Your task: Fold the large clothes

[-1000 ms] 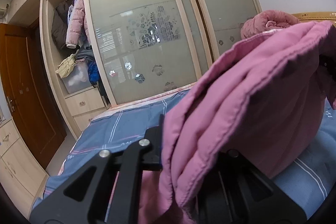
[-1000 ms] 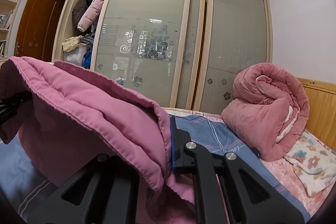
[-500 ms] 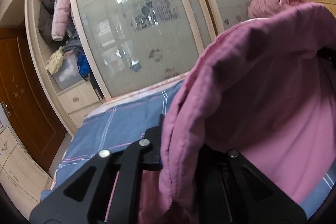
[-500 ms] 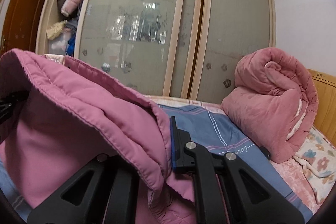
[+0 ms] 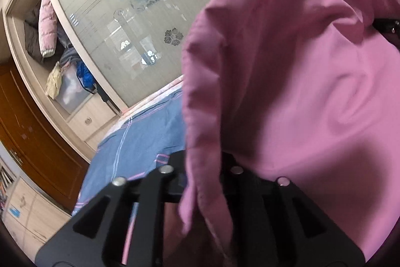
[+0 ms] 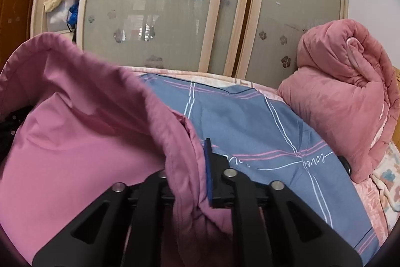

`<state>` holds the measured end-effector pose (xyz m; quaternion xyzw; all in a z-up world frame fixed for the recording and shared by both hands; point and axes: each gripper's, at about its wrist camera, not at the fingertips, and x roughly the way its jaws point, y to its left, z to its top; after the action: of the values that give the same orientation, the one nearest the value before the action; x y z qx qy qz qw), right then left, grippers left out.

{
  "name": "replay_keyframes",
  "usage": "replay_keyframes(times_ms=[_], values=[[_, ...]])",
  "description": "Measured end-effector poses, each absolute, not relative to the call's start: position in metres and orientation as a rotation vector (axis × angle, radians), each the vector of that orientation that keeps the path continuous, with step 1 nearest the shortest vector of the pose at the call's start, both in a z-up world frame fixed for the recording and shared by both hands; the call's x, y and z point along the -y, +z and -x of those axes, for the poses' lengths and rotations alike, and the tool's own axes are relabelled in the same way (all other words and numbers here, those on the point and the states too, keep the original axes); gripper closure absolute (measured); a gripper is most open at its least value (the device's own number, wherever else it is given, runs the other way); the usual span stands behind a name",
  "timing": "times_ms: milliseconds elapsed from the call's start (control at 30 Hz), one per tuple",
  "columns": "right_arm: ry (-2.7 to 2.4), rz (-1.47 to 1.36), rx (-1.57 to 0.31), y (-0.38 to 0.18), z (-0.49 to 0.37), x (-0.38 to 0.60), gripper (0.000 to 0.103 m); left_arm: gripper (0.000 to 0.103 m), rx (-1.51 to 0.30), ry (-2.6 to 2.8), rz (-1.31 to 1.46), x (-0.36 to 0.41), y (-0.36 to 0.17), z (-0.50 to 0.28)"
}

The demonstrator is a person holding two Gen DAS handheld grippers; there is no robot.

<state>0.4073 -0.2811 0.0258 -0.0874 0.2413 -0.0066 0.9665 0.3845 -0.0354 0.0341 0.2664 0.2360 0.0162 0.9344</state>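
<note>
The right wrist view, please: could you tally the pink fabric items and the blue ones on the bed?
Pink: 2, the pink garment draped between the opening jaws of the right gripper, and the rolled pink quilt at the right.
Blue: 1, the blue striped bedsheet.
Total: 3.

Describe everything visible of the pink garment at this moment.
The pink garment is a large, lightly padded piece of matte woven-looking fabric with stitched hems. It hangs spread between both claws above the blue plaid bedsheet. One bunched edge runs between the fingers of the left claw, another between those of the right claw; both claws' jaws are opening. Its lower part is out of view.
</note>
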Motion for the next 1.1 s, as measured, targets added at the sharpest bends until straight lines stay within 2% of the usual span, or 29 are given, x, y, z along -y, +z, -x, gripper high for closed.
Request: replay_keyframes(times_ms=[33,67,100,133,200,400,567,733,867,1000,1100], values=[[-0.022,0.175,-0.474,0.026,-0.406,0.28,0.055,0.059,-0.469,0.054,-0.559,0.036,0.034,-0.386],[-0.042,0.173,-0.433,0.03,-0.4,0.281,0.027,0.046,-0.443,0.09,-0.575,0.036,0.036,-0.386],[-0.063,0.17,-0.397,0.033,-0.396,0.281,0.009,0.02,-0.389,0.13,-0.587,0.035,0.041,-0.383],[-0.078,0.163,-0.358,0.039,-0.39,0.282,0.003,0.002,-0.331,0.157,-0.588,0.034,0.048,-0.378],[-0.091,0.152,-0.312,0.05,-0.385,0.285,0.001,0.002,-0.229,0.174,-0.58,0.029,0.066,-0.371],[-0.164,-0.014,-0.142,0.109,-0.355,0.318,0.001,0.002,-0.078,0.172,-0.507,0.007,0.138,-0.344],[-0.13,-0.103,-0.139,0.127,-0.342,0.333,0.001,0.002,-0.005,0.182,-0.395,-0.018,0.182,-0.333],[-0.094,-0.13,-0.206,0.117,-0.342,0.333,0.001,0.002,-0.071,0.312,-0.45,-0.018,0.194,-0.35],[-0.053,-0.121,-0.252,0.104,-0.344,0.322,0.001,0.002,-0.12,0.172,-0.302,-0.026,0.191,-0.333],[-0.026,-0.15,-0.337,0.084,-0.36,0.3,0.001,0.002,-0.305,0.049,-0.157,-0.017,0.16,-0.336],[-0.011,-0.133,-0.385,0.069,-0.381,0.269,0.001,0.002,-0.405,0.053,-0.176,0.006,0.128,-0.354]])
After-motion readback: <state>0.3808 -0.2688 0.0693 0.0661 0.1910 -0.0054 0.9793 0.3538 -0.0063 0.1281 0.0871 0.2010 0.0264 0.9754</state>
